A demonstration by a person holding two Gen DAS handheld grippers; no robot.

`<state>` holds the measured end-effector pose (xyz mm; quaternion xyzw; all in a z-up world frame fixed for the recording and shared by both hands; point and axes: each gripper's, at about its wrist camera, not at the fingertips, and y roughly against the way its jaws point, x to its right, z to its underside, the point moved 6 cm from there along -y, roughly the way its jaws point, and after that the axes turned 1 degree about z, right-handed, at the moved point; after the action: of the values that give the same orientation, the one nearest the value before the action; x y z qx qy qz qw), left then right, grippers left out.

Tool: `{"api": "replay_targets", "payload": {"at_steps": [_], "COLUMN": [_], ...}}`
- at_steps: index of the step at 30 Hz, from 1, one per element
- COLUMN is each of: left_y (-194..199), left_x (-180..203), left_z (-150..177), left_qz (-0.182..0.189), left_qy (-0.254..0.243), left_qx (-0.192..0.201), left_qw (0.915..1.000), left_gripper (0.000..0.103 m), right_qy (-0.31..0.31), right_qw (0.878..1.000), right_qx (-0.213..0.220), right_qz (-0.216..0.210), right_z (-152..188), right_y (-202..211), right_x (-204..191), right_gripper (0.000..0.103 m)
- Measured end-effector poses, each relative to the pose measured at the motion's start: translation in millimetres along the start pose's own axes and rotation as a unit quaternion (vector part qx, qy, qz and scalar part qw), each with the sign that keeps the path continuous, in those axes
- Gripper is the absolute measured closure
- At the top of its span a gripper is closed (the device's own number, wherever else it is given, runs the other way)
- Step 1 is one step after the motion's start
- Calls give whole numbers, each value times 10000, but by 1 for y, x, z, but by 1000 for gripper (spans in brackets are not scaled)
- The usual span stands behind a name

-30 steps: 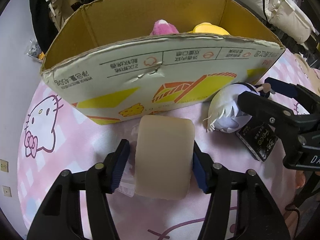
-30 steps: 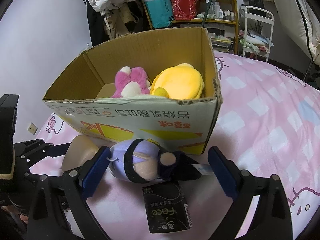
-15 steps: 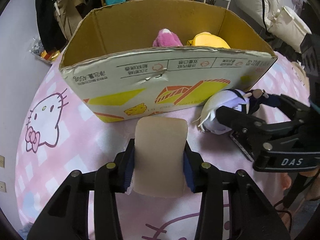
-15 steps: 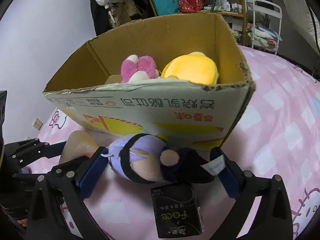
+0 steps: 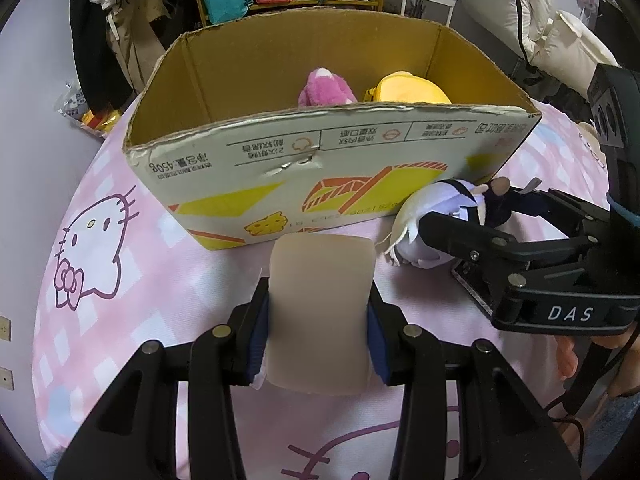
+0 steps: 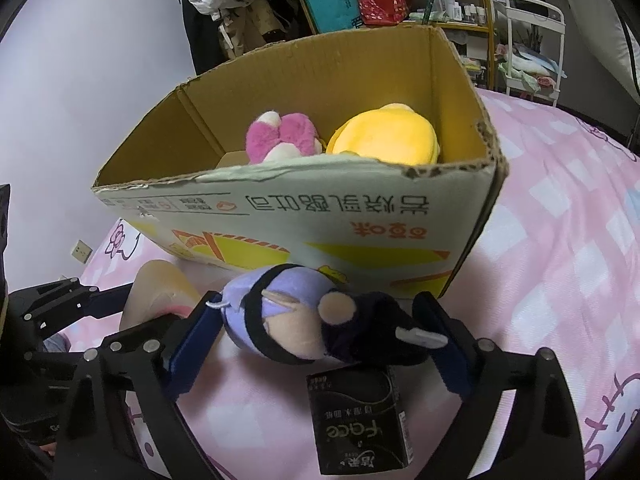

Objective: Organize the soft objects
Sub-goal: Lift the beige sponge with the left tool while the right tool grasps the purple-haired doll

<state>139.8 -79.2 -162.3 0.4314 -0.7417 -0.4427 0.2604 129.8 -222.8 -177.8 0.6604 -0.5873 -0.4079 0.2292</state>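
While both grippers sit low over a pink cartoon-cat bedsheet (image 5: 100, 280), an open cardboard box (image 5: 320, 168) stands just beyond them, its printed front wall facing the cameras. Inside it, toward the back right, lie a pink plush (image 6: 280, 140) and a yellow plush (image 6: 386, 136), side by side.

The left gripper (image 5: 318, 316) has its blue-padded fingers (image 5: 259, 332) pressed against both sides of a pale beige foam block (image 5: 320, 304). The block's long axis points straight ahead, toward the box's front wall, and its far end lies near that wall.

To its right, the right gripper (image 6: 316, 344) has its fingers spread wide apart on either side of a purple-haired plush doll (image 6: 280, 316). The doll lies crosswise between them, head to the left, dark body to the right, just beside the box's lower front corner. Whether either finger touches it, I cannot tell. A black packet (image 6: 360, 424) lies on the bed directly below the doll, nearer the camera.

The box opening lies forward and above both held things, so my judgement is that the left hand, already gripping, is readier to lift over the wall.
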Motion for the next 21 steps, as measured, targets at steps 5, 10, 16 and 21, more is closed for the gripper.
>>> {"api": "replay_targets", "payload": {"at_steps": [5, 10, 16, 21], "left_y": [4, 7, 12, 25], "left_x": [-1, -2, -4, -6], "left_z": [1, 1, -1, -2], "left_qz": [-14, 11, 16, -60], "left_qy": [28, 72, 142, 172], "left_qx": [61, 105, 205, 418], "left_qw": [10000, 9999, 9997, 9990], "left_gripper": [61, 61, 61, 61], "right_qy": [77, 120, 64, 66], "right_qw": [9999, 9999, 9999, 9996], "right_qx": [-10, 40, 132, 269], "right_qz": [86, 87, 35, 24], "right_z": [-1, 0, -2, -2], "right_y": [3, 9, 16, 27], "right_x": [-3, -1, 1, -1], "right_gripper": [9, 11, 12, 12]}}
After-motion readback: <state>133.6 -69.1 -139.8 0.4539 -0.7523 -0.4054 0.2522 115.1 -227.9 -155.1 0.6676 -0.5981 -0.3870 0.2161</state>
